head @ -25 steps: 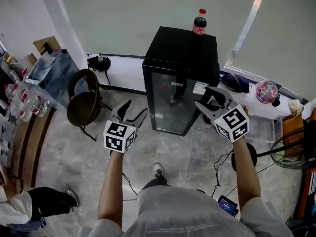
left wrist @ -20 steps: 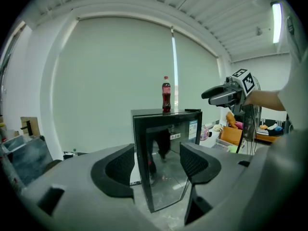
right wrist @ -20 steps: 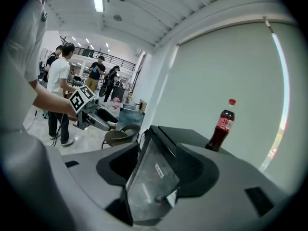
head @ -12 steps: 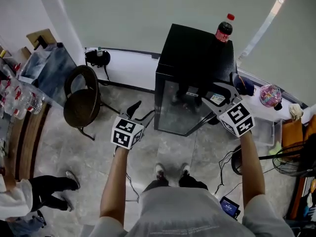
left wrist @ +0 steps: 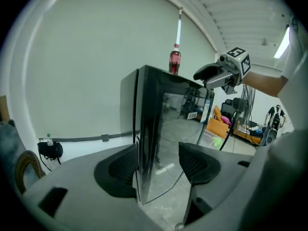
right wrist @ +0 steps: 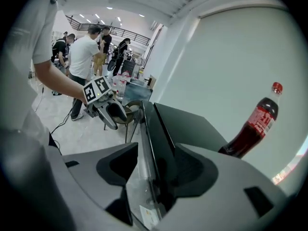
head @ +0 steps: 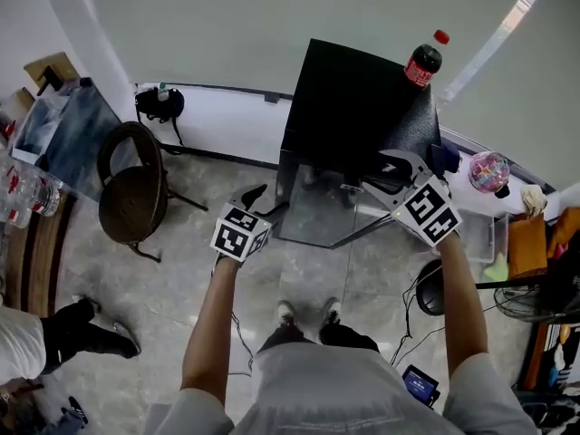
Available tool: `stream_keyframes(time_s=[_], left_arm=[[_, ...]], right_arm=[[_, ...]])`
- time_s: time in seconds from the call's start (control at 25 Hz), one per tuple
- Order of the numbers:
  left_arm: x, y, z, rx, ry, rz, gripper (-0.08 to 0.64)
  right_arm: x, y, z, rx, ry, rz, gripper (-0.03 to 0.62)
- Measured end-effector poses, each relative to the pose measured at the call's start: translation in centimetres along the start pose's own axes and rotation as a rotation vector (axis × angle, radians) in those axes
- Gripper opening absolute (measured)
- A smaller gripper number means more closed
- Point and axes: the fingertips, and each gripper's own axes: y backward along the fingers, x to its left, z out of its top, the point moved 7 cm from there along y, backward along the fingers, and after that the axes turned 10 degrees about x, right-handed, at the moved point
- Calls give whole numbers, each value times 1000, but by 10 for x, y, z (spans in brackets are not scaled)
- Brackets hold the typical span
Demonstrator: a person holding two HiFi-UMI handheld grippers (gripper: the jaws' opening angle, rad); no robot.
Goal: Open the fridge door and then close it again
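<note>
A black mini fridge with a glass door stands against the wall, and a cola bottle stands on its back right corner. My right gripper is at the door's upper right corner. In the right gripper view its jaws stand wide apart astride the door's top edge, and the pads do not press on it. There the door looks slightly apart from the cabinet. My left gripper hangs open by the fridge's lower left front. The fridge's front left edge shows between its jaws, farther off.
A round dark chair stands left of the fridge, with a black bag on the ledge behind it. A person's legs show at the lower left. Boxes, a pink ball and a fan crowd the right; cables cross the floor.
Both grippers have moved forward and down toward the fridge. The right one has reached the door's top corner; the left one has sunk toward the left front edge.
</note>
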Motion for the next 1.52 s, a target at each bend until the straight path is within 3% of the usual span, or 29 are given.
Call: stream_keyframes(time_s=[0.44, 0.56, 0.76, 1.08, 1.52], left_arm=[[28, -61, -10, 83, 21, -40, 267], [31, -68, -8, 74, 20, -48, 256], [32, -74, -7, 71, 6, -64, 163], [32, -75, -8, 48, 1, -64, 147], [29, -71, -9, 53, 13, -30, 135]], right_arm=[[-7, -24, 3, 93, 128, 26, 235], [-7, -24, 1, 91, 125, 22, 216], [-6, -24, 2, 83, 141, 22, 199], [-7, -25, -2, 67, 111, 40, 195], [-8, -23, -2, 39, 158, 38, 190]])
